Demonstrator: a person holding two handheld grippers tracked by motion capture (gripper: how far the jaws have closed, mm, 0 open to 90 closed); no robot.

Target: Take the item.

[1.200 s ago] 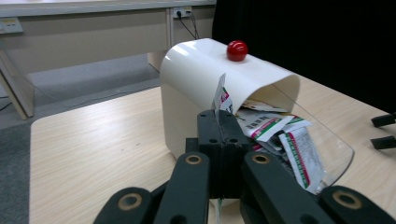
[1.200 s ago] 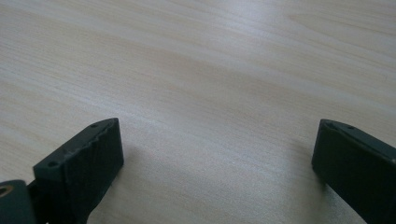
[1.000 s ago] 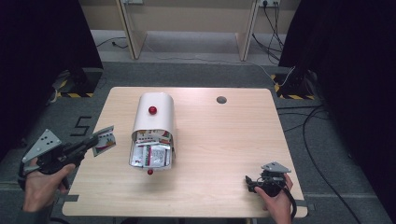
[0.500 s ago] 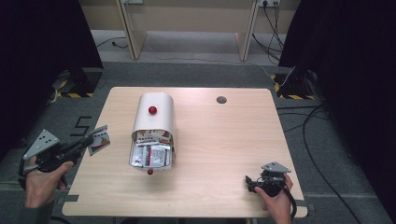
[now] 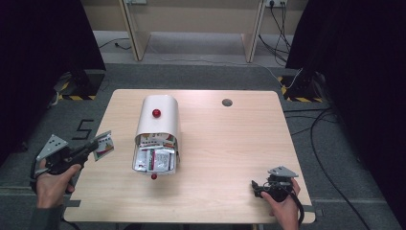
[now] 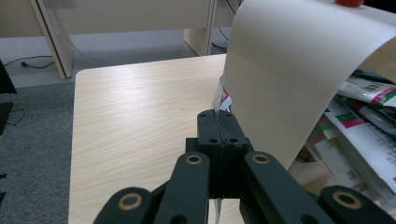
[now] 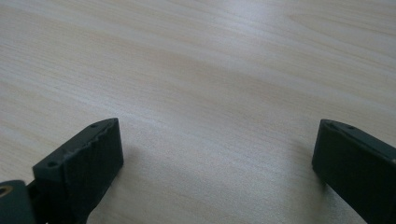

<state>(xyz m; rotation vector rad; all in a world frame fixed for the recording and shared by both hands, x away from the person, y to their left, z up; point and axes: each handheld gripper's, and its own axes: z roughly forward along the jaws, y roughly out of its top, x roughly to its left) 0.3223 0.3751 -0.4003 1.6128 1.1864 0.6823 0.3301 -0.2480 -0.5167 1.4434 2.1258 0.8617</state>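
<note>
— Left gripper of mine has its jaws pressed flat together on a thin sachet, held out past the table's left edge, clear of the wood.

— How does the sachet handle?

— Light and floppy, I'd judge: a flat foil packet, slick, so I pinch it by one edge and let the rest hang. It could slip or crease if I squeeze near the middle.

— And where do the others sit?

— In the white box with the rolled-up cover and red knob; more packets lie loosely heaped in its open front.

— Your other tool?

— Right gripper rests at the near right corner, jaws spread wide, nothing between them.
</note>
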